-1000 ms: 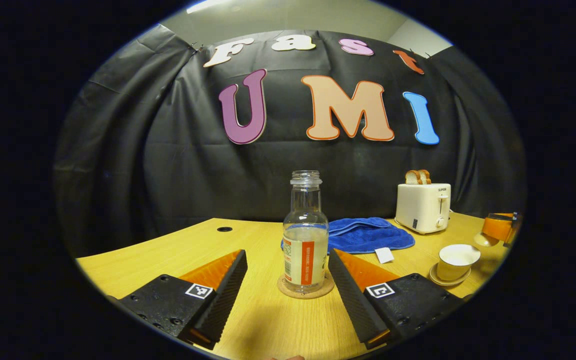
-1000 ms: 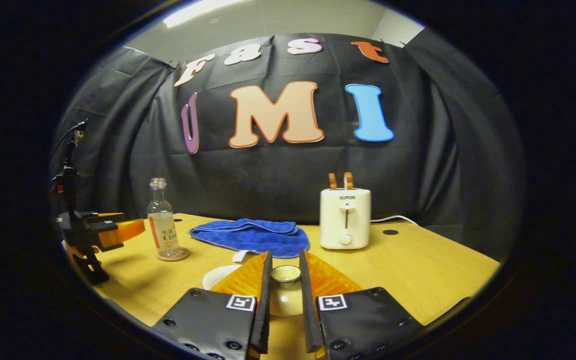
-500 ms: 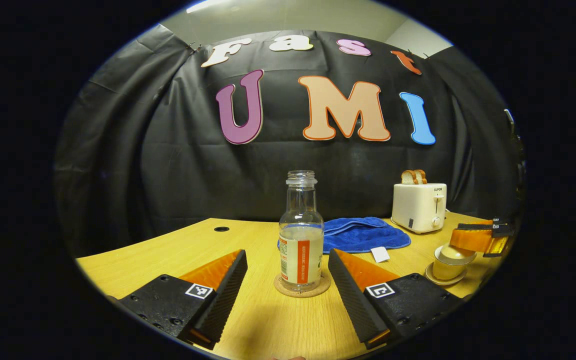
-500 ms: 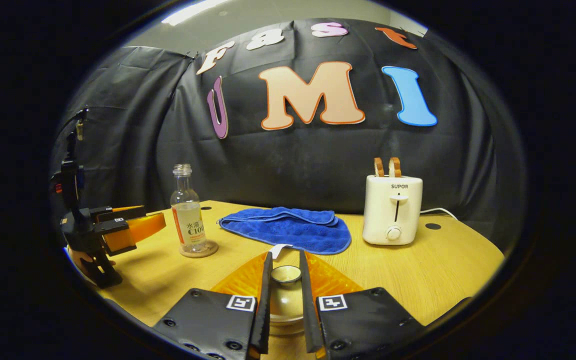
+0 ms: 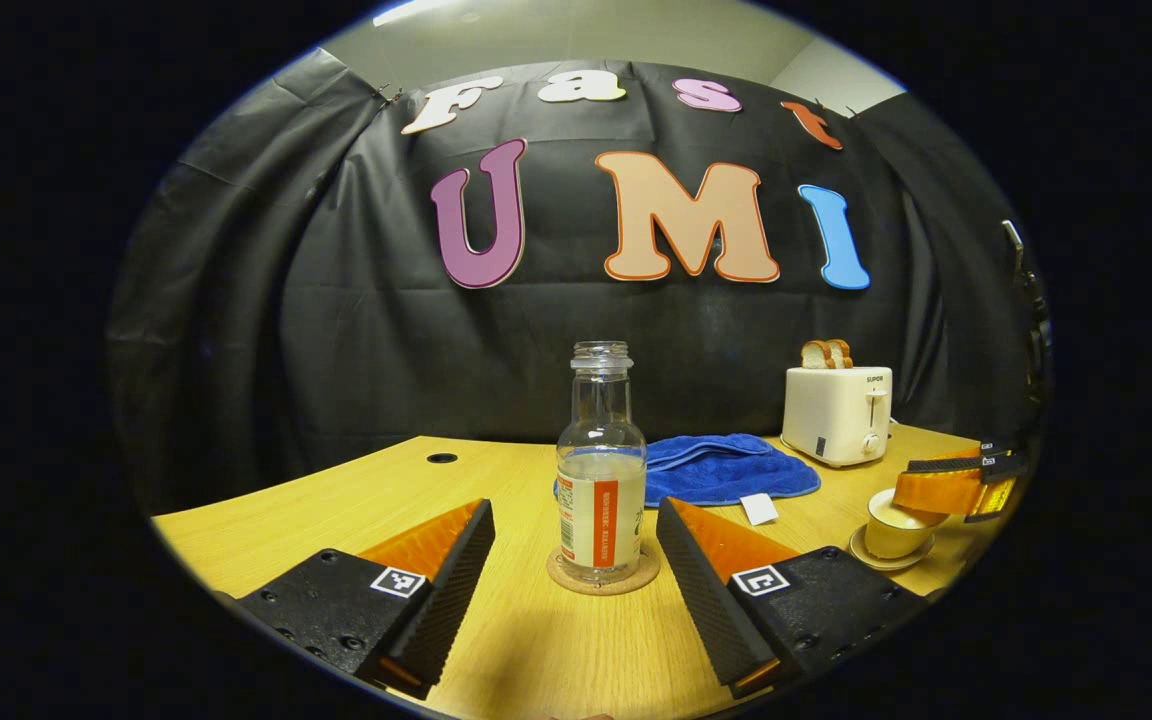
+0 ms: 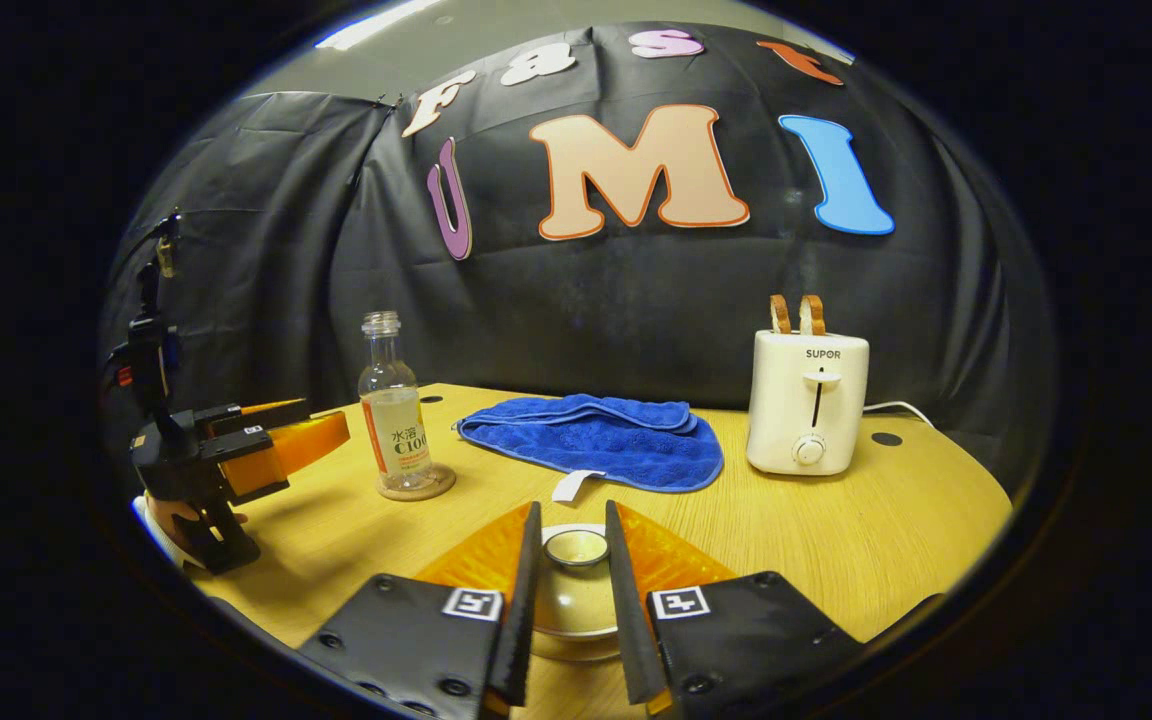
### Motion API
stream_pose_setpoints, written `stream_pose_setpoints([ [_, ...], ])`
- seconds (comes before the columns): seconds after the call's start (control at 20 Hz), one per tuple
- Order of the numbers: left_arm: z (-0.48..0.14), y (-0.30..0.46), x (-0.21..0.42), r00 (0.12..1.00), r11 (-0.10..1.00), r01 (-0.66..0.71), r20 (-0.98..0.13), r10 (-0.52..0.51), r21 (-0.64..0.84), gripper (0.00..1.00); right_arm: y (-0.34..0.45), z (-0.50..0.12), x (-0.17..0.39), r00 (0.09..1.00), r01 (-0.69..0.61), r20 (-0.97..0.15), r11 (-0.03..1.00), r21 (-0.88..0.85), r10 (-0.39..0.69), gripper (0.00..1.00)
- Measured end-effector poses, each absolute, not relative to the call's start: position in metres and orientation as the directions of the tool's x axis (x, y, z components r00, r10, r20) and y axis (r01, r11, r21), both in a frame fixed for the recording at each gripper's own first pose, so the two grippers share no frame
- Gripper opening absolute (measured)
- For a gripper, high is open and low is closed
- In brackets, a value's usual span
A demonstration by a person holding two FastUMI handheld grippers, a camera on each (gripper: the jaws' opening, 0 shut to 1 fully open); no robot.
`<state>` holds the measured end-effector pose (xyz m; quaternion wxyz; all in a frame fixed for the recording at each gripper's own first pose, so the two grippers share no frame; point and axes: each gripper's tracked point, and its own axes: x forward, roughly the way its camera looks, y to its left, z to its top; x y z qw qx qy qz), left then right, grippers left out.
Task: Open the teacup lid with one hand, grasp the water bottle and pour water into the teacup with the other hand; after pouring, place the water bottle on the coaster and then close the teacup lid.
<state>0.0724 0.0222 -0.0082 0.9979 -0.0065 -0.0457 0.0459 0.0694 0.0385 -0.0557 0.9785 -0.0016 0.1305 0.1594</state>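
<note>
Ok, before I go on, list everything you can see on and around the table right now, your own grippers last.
water bottle: one, clear glass with an orange and white label, uncapped, partly filled, upright on the coaster.
coaster: one, tan cork, front middle of the table.
teacup: one, cream, on its saucer, right side.
saucer: one, cream, under the teacup.
teacup lid: one, cream, on the cup.
towel: one, blue, folded, behind the cup.
toaster: one, white, two bread slices in it, back right.
table: one, light wood.
left gripper: black and orange, open, bottle ahead of it.
right gripper: black and orange, closed on the lid's knob.
</note>
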Motion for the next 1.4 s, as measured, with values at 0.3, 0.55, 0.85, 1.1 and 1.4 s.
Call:
stream_pose_setpoints([
  [0.3, -0.008, 0.022, 0.074, 0.992, 0.996, -0.091, 0.091, 0.092, -0.017, 0.95, 0.037, -0.046, 0.065, 0.931, -0.305, -0.203, 0.952, 0.028, 0.304, 0.86],
  [0.55, -0.008, 0.022, 0.075, 0.991, 0.996, -0.091, 0.092, 0.092, -0.017, 0.95, 0.021, -0.025, 0.055, 0.97, -0.231, -0.077, 0.973, 0.017, 0.232, 0.98],
  [0.85, -0.009, 0.021, 0.073, 0.992, 0.996, -0.088, 0.089, 0.089, -0.019, 0.95, -0.005, -0.026, 0.043, 0.992, -0.1, -0.074, 0.995, 0.004, 0.1, 0.95],
  [1.1, -0.008, 0.021, 0.071, 0.992, 0.997, -0.08, 0.091, 0.082, -0.018, 0.95, -0.043, -0.021, 0.031, 0.993, 0.096, -0.063, 0.995, -0.016, -0.097, 0.95],
  [1.4, -0.008, 0.02, 0.068, 0.993, 0.997, -0.074, 0.092, 0.075, -0.018, 0.95, -0.087, -0.017, 0.012, 0.943, 0.328, -0.044, 0.944, -0.038, -0.33, 0.93],
])
